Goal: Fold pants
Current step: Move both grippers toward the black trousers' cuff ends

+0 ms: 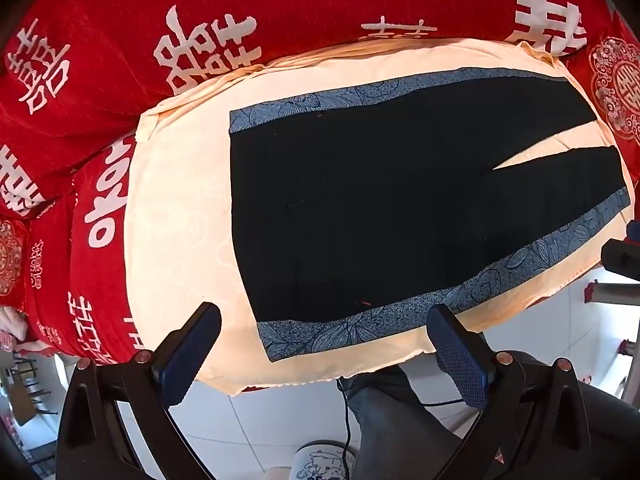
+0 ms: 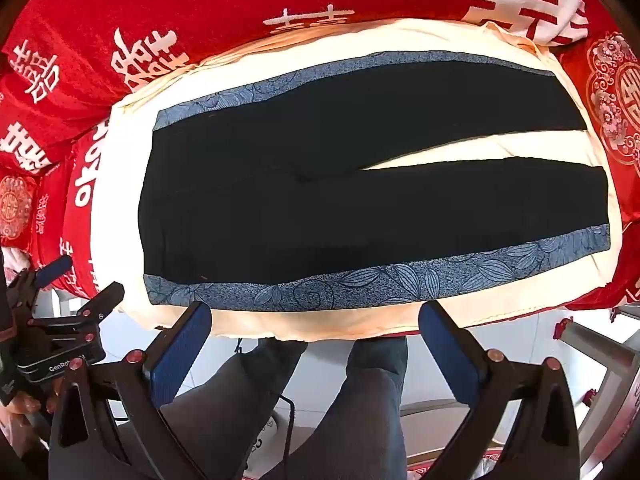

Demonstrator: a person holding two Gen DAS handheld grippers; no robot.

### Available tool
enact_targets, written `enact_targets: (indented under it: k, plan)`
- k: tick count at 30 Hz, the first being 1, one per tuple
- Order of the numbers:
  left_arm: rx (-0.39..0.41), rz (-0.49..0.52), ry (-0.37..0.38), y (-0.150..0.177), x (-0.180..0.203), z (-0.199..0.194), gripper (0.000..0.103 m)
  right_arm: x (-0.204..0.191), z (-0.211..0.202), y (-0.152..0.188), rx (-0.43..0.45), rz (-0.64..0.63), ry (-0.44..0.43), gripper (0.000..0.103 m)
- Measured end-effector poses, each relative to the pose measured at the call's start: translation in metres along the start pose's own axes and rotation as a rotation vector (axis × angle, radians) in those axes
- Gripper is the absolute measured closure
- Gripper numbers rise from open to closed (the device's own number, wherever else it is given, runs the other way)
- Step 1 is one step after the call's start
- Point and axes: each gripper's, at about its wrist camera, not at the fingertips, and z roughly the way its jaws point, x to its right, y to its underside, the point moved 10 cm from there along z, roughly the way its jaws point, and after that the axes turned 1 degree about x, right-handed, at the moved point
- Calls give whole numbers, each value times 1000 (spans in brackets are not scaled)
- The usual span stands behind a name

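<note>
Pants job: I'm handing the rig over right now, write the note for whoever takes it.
Left tool: open, empty, hanging off the near edge of the cloth by the waist end.
Right tool: open, empty, just short of the near blue stripe.
Pants: black with blue side stripes, spread flat on the cream cloth over the red bedding. Waist lies to the left, legs run right with a narrow gap between them.
Done: pants laid out flat. No fold shows.
Left: all folding. Probably first bring one leg over the other, then fold along the length.
</note>
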Motion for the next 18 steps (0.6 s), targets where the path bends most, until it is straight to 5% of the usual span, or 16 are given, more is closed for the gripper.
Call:
enact_targets:
  k: [18]
  plan:
    - [48, -31, -37, -2, -13, -6, 0, 6, 0, 2, -7, 60, -15, 0]
